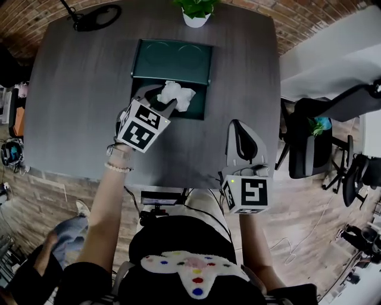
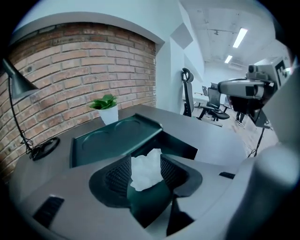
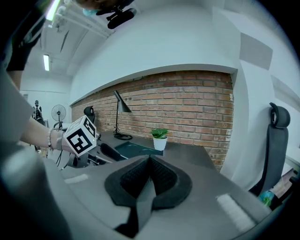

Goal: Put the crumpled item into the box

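Observation:
A white crumpled paper ball (image 1: 177,95) lies at the front of the dark green box (image 1: 199,110), whose lid (image 1: 171,59) is folded back flat on the grey table. My left gripper (image 1: 159,98) reaches over the box's near edge. In the left gripper view the paper ball (image 2: 146,171) sits between the spread jaws of the left gripper (image 2: 146,161), which stands open, and the pads do not squeeze the paper. The box (image 2: 180,149) shows just behind the paper. My right gripper (image 1: 243,128) is shut and empty above the table's front right part. In its own view the right gripper (image 3: 149,161) points toward the brick wall.
A small potted plant (image 1: 196,15) stands at the table's far edge behind the box. A black lamp base (image 1: 95,16) sits at the far left corner. An office chair (image 1: 315,137) stands to the right of the table. The table's front edge (image 1: 178,179) runs just before the person.

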Motion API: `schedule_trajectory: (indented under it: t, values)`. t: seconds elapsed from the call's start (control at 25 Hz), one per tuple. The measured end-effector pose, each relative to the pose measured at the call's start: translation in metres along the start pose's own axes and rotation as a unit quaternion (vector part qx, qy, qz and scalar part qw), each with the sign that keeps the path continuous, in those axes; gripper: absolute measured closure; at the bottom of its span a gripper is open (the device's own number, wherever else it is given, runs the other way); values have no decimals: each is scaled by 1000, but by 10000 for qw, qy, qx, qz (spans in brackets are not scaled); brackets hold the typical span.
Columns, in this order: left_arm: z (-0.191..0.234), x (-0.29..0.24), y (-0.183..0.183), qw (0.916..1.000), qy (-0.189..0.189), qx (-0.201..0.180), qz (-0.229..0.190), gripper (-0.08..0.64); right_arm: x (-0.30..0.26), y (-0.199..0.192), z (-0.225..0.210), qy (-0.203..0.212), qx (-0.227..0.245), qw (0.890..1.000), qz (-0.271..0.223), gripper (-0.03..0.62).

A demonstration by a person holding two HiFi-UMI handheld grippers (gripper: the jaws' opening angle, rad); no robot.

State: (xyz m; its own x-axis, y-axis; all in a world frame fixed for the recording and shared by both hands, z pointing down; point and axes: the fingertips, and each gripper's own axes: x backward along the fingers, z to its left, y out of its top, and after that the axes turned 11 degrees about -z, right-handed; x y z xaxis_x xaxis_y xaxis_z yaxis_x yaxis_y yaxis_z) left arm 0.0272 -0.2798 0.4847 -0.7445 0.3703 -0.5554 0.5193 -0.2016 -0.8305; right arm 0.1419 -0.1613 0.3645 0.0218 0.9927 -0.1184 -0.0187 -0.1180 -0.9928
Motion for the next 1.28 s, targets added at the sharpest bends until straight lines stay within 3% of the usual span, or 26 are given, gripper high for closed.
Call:
schedule_trajectory:
  t: [0.16,0.24,0.4,0.64,0.92,1.28]
  values:
    - [3,26,24,9976,447,121,-506,392,2,9,1,161,-7,9998,-130,583]
    - [1,43,39,9944,629,210,-821,469,6,15,0,214,0,9995,-219,583]
    - [-4,84,70,9839,932,377,-1480,532,14,29,0,338,63,9986,-390,583]
    - [-21,141,106,9655,1434,358,-2144,549,30,52,1,563,162,9962,-640,583]
    - [-60,193,127,9490,1961,56,-2469,554,55,74,-4,696,155,9931,-934,583]
    - [-99,237,125,9412,2152,240,-2593,554,85,91,1,963,159,9893,-1085,583]
